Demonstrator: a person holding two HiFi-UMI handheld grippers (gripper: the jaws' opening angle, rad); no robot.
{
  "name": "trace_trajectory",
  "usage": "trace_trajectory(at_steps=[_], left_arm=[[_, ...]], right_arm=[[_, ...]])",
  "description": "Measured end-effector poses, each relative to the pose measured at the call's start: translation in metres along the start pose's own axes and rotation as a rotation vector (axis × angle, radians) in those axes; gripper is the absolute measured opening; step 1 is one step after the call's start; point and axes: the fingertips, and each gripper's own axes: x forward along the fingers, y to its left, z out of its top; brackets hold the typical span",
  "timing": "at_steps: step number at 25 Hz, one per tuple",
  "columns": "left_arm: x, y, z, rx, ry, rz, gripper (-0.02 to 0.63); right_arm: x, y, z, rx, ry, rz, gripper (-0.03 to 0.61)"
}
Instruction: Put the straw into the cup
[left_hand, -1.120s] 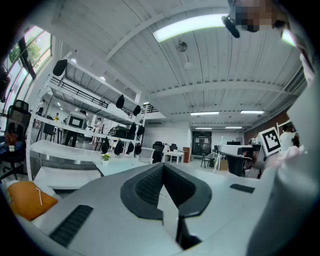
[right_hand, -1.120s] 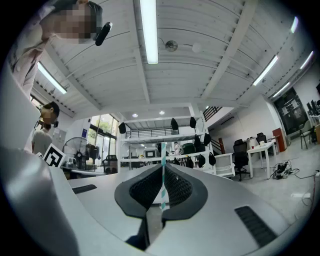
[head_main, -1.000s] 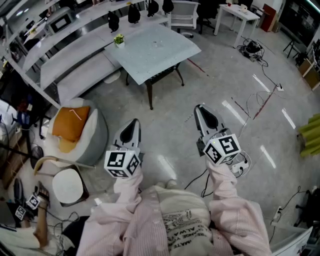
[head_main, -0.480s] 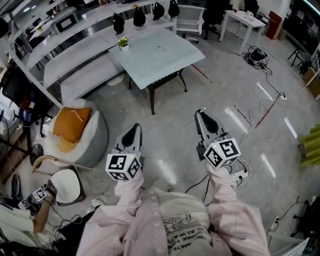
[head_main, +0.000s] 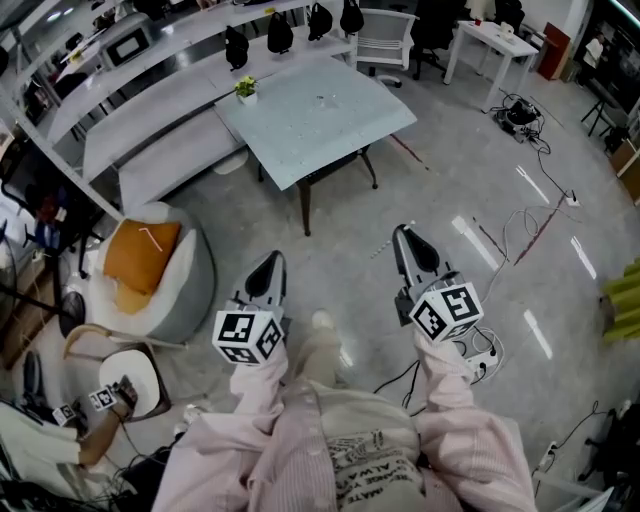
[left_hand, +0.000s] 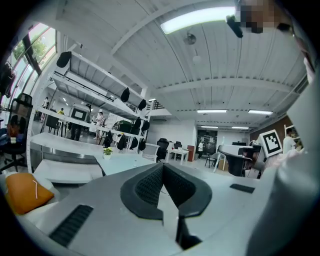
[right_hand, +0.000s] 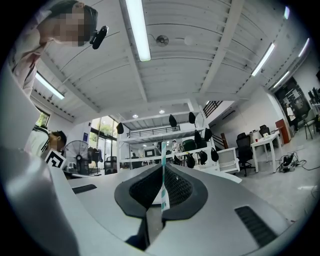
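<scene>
In the right gripper view a thin wrapped straw (right_hand: 163, 172), white with teal print, stands upright, and my right gripper (right_hand: 163, 167) is shut on it. From the head view the right gripper (head_main: 405, 236) hangs over the floor, and the straw does not show there. My left gripper (head_main: 270, 262) is beside it at the same height. In the left gripper view its jaws (left_hand: 163, 167) meet with nothing between them. A small clear object (head_main: 321, 98) stands on the pale table (head_main: 330, 125) ahead; it is too small to tell if it is the cup.
A potted plant (head_main: 245, 88) sits at the table's far left corner. A round seat with an orange cushion (head_main: 142, 255) stands at the left. Cables (head_main: 520, 215) trail over the floor at the right. A second person's hand (head_main: 110, 400) shows at the lower left. Long benches (head_main: 150, 110) run behind.
Both grippers have held their pose while the table has drawn slightly nearer. A shoe now shows between the arms. The hand at the lower left has shifted right.
</scene>
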Motion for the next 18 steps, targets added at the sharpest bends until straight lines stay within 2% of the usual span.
trace_trajectory(at_steps=[6,18], left_arm=[[0.065,0.023,0.003,-0.014,0.015,-0.024,0.000],[0.192,0.100,0.021,-0.035,0.047,-0.031,0.000]], right_arm=[[0.055,-0.040,-0.006,0.021,0.010,-0.013,0.009],[0.186,-0.105,-0.015,0.037,0.031,-0.041,0.009]])
